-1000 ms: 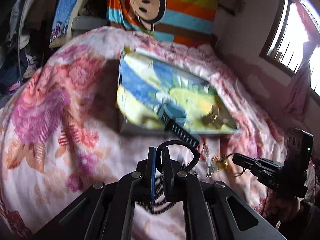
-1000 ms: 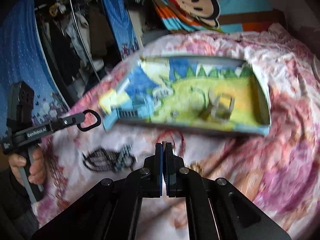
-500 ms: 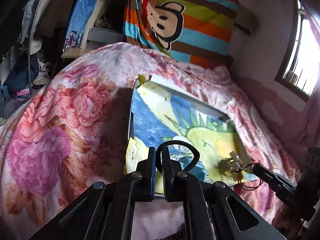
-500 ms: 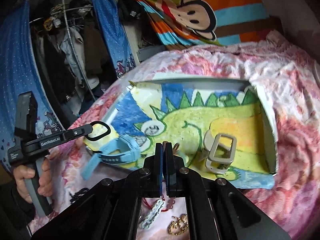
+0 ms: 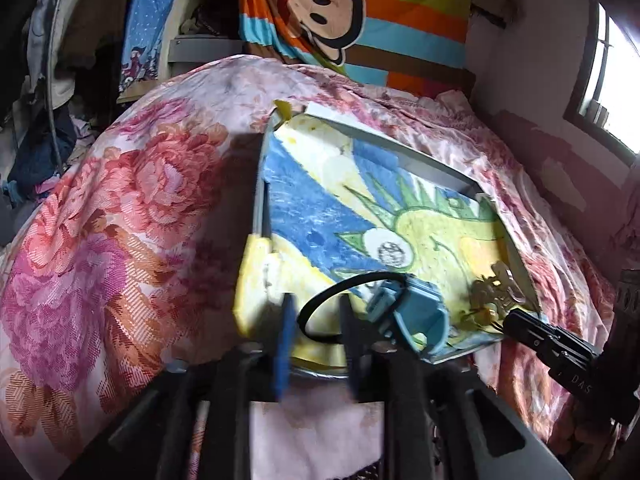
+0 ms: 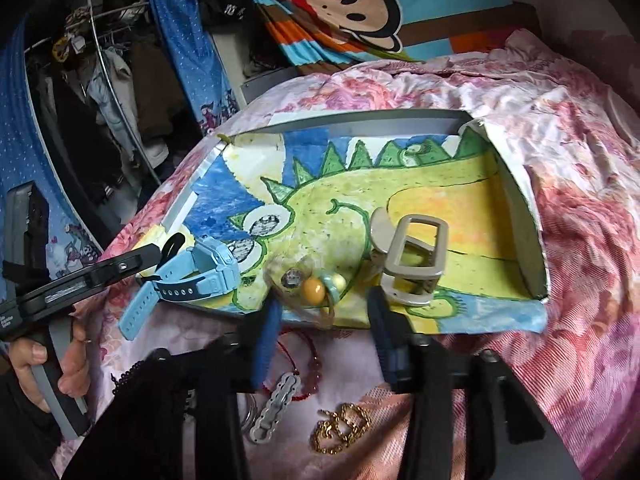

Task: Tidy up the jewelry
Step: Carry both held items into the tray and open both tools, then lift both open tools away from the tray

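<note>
My left gripper (image 5: 316,324) has just been opening; a black ring (image 5: 340,308) sits loose between its jaws. My right gripper (image 6: 324,320) has just parted around beaded jewelry (image 6: 314,290) at the near edge of the painted tray (image 6: 516,188), beside the blue watch (image 6: 200,276).

Black tool (image 6: 322,332) frames — blue pads (image 6: 264,340), white lettering, perhaps a grey handle (image 6: 60,380).

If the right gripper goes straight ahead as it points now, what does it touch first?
Most likely the beaded hair tie lying between the right gripper's open fingers on the tray's front edge; depth is unclear.
</note>
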The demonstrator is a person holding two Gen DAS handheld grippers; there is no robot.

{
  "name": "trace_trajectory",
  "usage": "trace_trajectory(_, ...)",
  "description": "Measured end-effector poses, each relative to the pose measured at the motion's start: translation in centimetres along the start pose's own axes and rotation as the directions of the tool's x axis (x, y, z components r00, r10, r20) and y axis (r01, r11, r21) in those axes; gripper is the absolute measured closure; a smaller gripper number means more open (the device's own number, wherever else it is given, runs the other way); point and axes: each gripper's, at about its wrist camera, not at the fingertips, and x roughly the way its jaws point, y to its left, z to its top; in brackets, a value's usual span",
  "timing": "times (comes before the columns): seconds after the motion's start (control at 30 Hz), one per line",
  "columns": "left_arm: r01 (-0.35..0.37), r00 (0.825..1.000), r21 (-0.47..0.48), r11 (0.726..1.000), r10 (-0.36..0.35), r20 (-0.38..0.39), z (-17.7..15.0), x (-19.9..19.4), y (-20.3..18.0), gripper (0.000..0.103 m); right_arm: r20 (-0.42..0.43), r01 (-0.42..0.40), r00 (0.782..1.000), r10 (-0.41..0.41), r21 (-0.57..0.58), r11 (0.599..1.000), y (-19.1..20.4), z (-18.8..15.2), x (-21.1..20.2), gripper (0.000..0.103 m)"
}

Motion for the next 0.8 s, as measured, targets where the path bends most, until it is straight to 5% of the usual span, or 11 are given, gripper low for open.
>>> trace_trajectory(0.03,0.02,1.0,0.004,1.0,-0.02,0.011,-0.1,-0.4,-0.2,0.053,0.003,0.005,1.0,-0.005,-0.002,1.0,0.0,0.0,-0.2,0.062)
trace_trajectory(0.13,0.02,0.997,0.011,1.0,-0.021,0.073,-0.5,-1.9,-0.9,0.03,0.024,0.028,0.999,-0.028,-0.014,0.999,0.3,-0.1,-1.3,0.061)
trace_trajectory(0.53,-0.026,0.975,0.042,0.999,0.017,0.22,-3.1,-8.5,-1.7,0.002,0.2,0.09,0.978,-0.062,-0.133,0.987,3.0,-2.0,-9.9,0.01)
trace_trajectory(0.8,-0.092,0.947,0.148,0.985,0.041,0.318,-6.4,-13.3,-3.7,0.0,0.254,0.121,0.964,-0.071,-0.186,0.975,4.8,-4.3,-14.2,0.007)
